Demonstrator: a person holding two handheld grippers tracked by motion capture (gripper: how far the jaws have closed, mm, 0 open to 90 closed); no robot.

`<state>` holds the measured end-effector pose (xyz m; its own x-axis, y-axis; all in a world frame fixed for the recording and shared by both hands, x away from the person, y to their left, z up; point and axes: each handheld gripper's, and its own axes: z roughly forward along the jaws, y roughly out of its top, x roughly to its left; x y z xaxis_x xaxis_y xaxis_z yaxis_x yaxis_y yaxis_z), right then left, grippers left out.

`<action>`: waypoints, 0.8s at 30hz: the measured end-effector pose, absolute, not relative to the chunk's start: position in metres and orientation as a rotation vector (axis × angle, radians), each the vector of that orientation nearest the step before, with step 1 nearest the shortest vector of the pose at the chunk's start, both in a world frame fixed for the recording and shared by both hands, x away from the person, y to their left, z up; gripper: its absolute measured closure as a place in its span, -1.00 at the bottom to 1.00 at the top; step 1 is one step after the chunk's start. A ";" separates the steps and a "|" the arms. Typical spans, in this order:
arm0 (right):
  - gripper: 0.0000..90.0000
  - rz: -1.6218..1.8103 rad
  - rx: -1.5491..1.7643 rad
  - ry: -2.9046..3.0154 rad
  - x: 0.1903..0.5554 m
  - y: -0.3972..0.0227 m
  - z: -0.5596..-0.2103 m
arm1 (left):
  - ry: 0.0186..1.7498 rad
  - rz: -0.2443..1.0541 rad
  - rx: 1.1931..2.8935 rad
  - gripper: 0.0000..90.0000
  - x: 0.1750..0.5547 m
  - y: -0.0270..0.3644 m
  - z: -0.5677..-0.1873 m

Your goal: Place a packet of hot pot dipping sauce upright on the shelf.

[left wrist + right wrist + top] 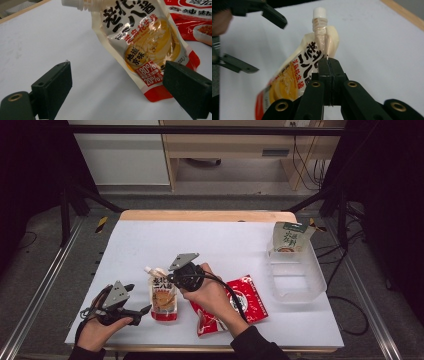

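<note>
The right gripper [328,62] has its fingers pinched tight on the upper edge of the spouted sauce pouch [163,295], just below the white cap. The pouch's long axis runs top to bottom at lower centre of the high view. The left gripper [141,312] sits just left of it, fingers wide apart and empty. The white table [225,245] is bare around them; a red packet [250,297] lies right, a clear bin [295,275] beyond.

We log setting as lab recording bay: white-topped table [225,240] inside dark metal frame [200,130], black curtains at both sides, loose cables [305,165] on grey floor, pale wood cabinet [225,145] behind. We note handheld gripper rigs in use.
</note>
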<state>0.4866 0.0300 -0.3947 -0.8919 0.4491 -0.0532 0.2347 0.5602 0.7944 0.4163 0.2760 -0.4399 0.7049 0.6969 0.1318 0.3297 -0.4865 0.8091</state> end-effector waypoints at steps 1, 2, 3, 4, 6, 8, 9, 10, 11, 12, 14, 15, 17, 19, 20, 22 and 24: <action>1.00 1.241 0.570 2.546 0.487 0.030 -0.395 | 0.780 0.578 2.101 -0.80 0.416 0.276 -0.440; 1.00 1.246 0.545 2.544 0.484 0.030 -0.390 | 0.783 0.579 2.095 -0.80 0.416 0.276 -0.439; 1.00 1.254 0.507 2.536 0.478 0.032 -0.382 | 0.784 0.572 2.082 -0.80 0.415 0.277 -0.439; 1.00 1.257 0.484 2.535 0.476 0.032 -0.378 | 0.784 0.575 2.080 -0.80 0.415 0.277 -0.438; 1.00 1.257 0.459 2.531 0.472 0.033 -0.372 | 0.782 0.574 2.078 -0.80 0.415 0.277 -0.438; 1.00 1.257 0.450 2.529 0.471 0.033 -0.369 | 0.782 0.566 2.066 -0.80 0.415 0.277 -0.438; 1.00 1.261 0.431 2.529 0.470 0.034 -0.366 | 0.779 0.569 2.064 -0.80 0.415 0.278 -0.437; 1.00 1.261 0.431 2.529 0.470 0.034 -0.366 | 0.779 0.569 2.064 -0.80 0.415 0.278 -0.437; 1.00 1.266 0.425 2.535 0.471 0.033 -0.363 | 0.777 0.570 2.060 -0.80 0.415 0.278 -0.436; 1.00 1.268 0.421 2.532 0.471 0.033 -0.362 | 0.776 0.570 2.059 -0.80 0.415 0.278 -0.436; 1.00 1.268 0.426 2.529 0.473 0.032 -0.361 | 0.773 0.569 2.059 -0.80 0.415 0.278 -0.436; 1.00 1.268 0.426 2.529 0.473 0.032 -0.361 | 0.773 0.569 2.059 -0.80 0.415 0.278 -0.436; 1.00 1.280 0.429 2.528 0.475 0.031 -0.358 | 0.773 0.569 2.054 -0.79 0.415 0.278 -0.435; 1.00 1.297 0.429 2.516 0.476 0.028 -0.353 | 0.781 0.570 2.028 -0.78 0.415 0.279 -0.432; 1.00 1.304 0.428 2.510 0.476 0.026 -0.351 | 0.778 0.574 2.024 -0.77 0.414 0.278 -0.430; 1.00 1.318 0.435 2.507 0.477 0.023 -0.347 | 0.772 0.589 2.024 -0.77 0.415 0.278 -0.424; 1.00 1.325 0.434 2.506 0.477 0.021 -0.345 | 0.769 0.597 2.017 -0.76 0.416 0.278 -0.420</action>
<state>0.4773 0.0213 -0.3453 -0.9176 0.3849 -0.0995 0.1345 0.5362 0.8333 0.4162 0.2777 -0.4201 0.6937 0.7103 0.1197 0.2916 -0.4288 0.8550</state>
